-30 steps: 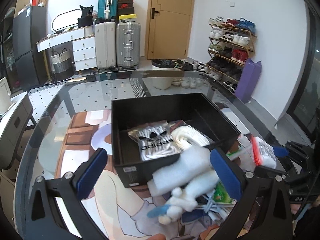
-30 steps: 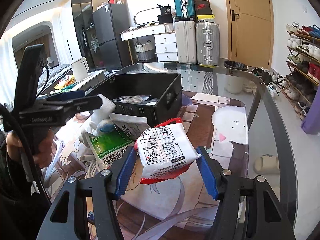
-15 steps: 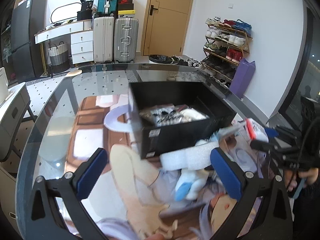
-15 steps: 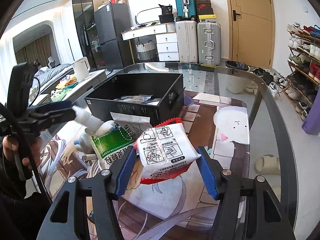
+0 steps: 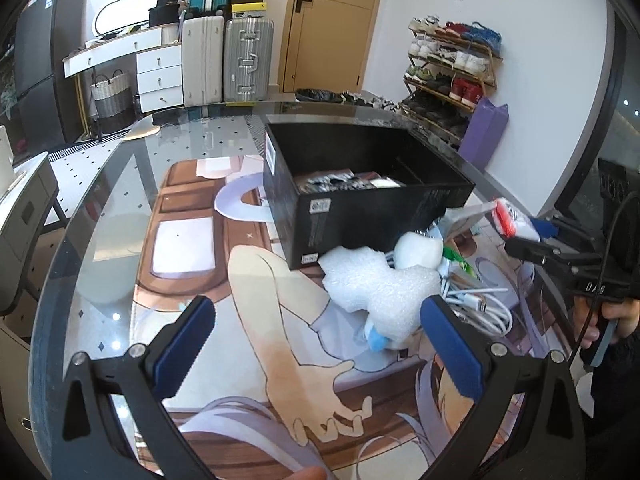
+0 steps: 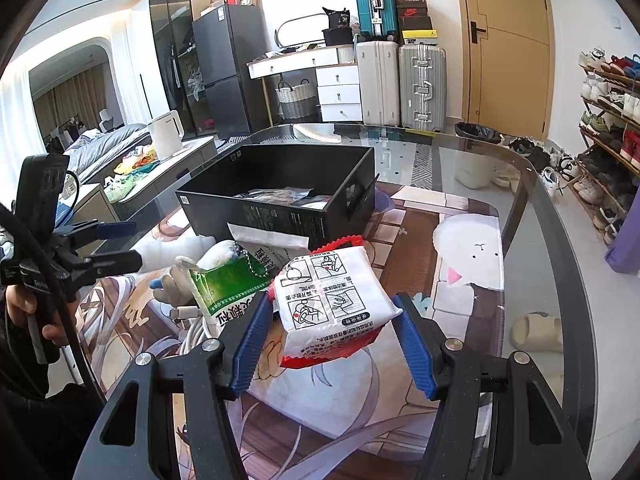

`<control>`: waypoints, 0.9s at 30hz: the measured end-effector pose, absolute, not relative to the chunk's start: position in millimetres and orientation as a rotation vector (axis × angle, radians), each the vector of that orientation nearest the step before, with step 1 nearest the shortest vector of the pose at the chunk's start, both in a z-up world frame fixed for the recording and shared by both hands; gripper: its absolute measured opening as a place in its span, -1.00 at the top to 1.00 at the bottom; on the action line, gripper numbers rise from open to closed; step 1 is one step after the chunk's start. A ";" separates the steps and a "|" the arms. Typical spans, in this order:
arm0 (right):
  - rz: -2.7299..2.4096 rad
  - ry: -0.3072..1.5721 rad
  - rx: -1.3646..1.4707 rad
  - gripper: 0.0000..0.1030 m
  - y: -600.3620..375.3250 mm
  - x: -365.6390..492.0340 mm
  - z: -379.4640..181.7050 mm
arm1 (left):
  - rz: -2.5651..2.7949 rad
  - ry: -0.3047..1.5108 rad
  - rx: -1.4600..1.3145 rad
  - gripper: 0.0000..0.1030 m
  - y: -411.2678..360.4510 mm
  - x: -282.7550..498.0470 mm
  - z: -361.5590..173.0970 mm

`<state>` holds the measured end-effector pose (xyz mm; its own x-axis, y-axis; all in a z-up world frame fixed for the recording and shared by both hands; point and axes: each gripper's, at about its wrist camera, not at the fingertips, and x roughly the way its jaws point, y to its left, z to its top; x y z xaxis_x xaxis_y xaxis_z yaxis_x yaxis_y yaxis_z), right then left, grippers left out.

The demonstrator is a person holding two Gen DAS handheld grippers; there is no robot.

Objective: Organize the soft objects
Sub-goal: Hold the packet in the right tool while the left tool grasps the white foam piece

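Note:
A black box stands on the glass table and holds bagged items. In front of it lie a white foam wrap, a white plush toy and a green packet. My left gripper is open and empty, low over the table, left of the foam. My right gripper is shut on a red and white packet, held above the table; it also shows in the left wrist view.
A coiled white cable lies beside the foam. The table edge curves at the right. Suitcases, a shoe rack and a door stand beyond the table.
My left gripper has swung left and pulled back from the box, and the foam wrap now lies on the table. My right gripper holds the packet still.

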<state>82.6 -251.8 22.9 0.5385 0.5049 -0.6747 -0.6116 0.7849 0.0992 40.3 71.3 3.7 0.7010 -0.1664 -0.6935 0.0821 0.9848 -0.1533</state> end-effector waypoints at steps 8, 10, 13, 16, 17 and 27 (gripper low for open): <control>0.667 0.746 -0.158 -0.22 -251.8 82.2 23.1 | -0.179 0.796 -0.146 -1.00 71.5 36.3 1.3; 0.668 0.746 -0.159 -0.22 -251.6 82.3 23.7 | -0.191 0.799 -0.171 -1.00 72.8 37.7 1.2; 0.669 0.747 -0.159 -0.22 -251.8 82.5 23.6 | -0.228 0.790 -0.218 -1.00 73.5 39.8 3.5; 0.670 0.751 -0.160 -0.22 -251.3 83.0 23.1 | -0.251 0.784 -0.241 -0.98 72.3 44.1 3.8; 0.671 0.751 -0.161 -0.22 -251.2 83.3 23.2 | -0.253 0.784 -0.243 -0.98 71.9 45.6 3.6; 0.687 0.739 -0.154 -0.22 -251.2 80.8 26.9 | -0.311 0.815 -0.288 -0.60 64.7 64.1 -6.6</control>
<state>80.8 -251.2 26.9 0.5336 0.5218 -0.6656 -0.6259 0.7729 0.1041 64.1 64.7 -6.6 0.6455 -0.3782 -0.6635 0.1596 0.9164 -0.3670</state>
